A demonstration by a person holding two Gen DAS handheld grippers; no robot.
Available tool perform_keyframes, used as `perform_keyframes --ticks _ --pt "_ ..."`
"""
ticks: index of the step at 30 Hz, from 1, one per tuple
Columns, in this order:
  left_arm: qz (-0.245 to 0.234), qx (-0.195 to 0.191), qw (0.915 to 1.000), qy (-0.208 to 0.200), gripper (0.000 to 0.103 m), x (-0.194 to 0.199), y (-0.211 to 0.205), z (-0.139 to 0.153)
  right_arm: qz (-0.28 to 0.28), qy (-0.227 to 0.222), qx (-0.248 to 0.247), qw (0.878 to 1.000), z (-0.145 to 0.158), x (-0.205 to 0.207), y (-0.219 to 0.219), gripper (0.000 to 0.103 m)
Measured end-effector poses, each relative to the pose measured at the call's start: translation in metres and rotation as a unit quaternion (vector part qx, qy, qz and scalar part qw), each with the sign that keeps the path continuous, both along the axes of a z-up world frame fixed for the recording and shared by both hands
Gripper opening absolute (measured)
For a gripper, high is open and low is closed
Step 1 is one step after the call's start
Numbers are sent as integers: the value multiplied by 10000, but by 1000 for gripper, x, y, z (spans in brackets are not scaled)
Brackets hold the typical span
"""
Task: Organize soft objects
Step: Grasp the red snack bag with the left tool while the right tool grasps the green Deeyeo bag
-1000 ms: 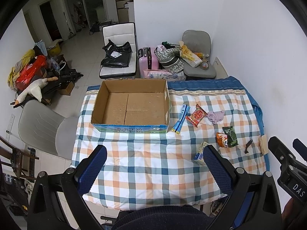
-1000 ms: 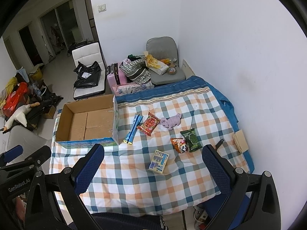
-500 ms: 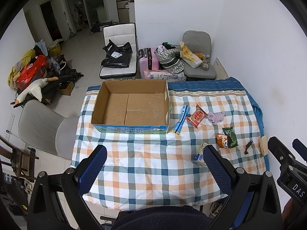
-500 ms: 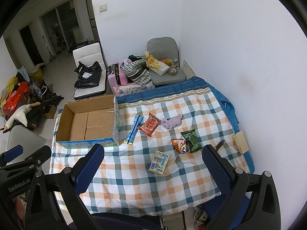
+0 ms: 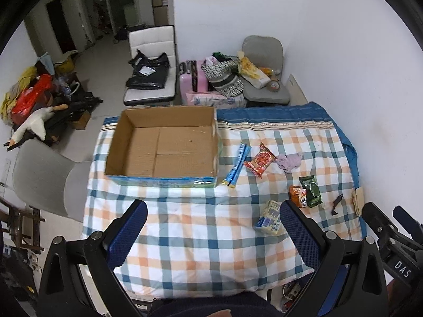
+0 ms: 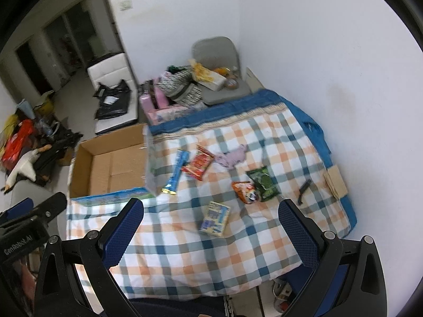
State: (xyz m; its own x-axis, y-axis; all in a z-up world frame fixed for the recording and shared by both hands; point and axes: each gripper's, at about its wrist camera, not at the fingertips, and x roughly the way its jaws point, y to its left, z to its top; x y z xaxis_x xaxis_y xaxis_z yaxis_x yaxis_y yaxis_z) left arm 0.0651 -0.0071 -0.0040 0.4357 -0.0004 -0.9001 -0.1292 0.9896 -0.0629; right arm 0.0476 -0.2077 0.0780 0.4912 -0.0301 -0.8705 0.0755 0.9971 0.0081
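An empty cardboard box (image 5: 164, 145) (image 6: 108, 169) sits at the far left of the plaid quilt (image 5: 198, 227). To its right lie a blue stick packet (image 5: 236, 165) (image 6: 176, 171), a red snack bag (image 5: 260, 159) (image 6: 198, 162), a lilac cloth (image 5: 289, 161) (image 6: 234, 155), a green packet (image 5: 310, 190) (image 6: 263, 179), an orange packet (image 5: 297, 194) (image 6: 244, 190) and a yellow-blue pack (image 5: 269, 214) (image 6: 215, 218). My left gripper (image 5: 211, 227) and right gripper (image 6: 211, 227) are open and empty, held above the near edge.
A black clip (image 5: 336, 204) and a tan card (image 5: 359, 202) lie by the right edge near the wall. Grey chair (image 5: 42, 182) stands left of the table. White chair (image 5: 152, 66), pink suitcase (image 5: 191, 84) and another grey chair (image 5: 264, 79) stand beyond it.
The right wrist view has tilted and swung toward the packets, with motion blur. The left gripper has barely moved. Nothing on the quilt has shifted.
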Motion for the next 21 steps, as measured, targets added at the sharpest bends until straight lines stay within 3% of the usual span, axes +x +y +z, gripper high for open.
perform_keyframes --ticks 7,11,16,21 --pt "-341 132 9987 364 103 62 -48 -72 -599 331 119 9976 -57 47 -71 103" --pt "-712 250 9952 621 103 114 -90 -125 -806 655 98 9945 -110 86 -110 103" --pt "-1143 392 9860 1152 99 163 -132 -201 -970 1576 326 9822 -218 141 -159 103" --pt "-1201 247 9739 1909 94 189 -163 -274 -991 2223 571 9682 -315 180 -196 103"
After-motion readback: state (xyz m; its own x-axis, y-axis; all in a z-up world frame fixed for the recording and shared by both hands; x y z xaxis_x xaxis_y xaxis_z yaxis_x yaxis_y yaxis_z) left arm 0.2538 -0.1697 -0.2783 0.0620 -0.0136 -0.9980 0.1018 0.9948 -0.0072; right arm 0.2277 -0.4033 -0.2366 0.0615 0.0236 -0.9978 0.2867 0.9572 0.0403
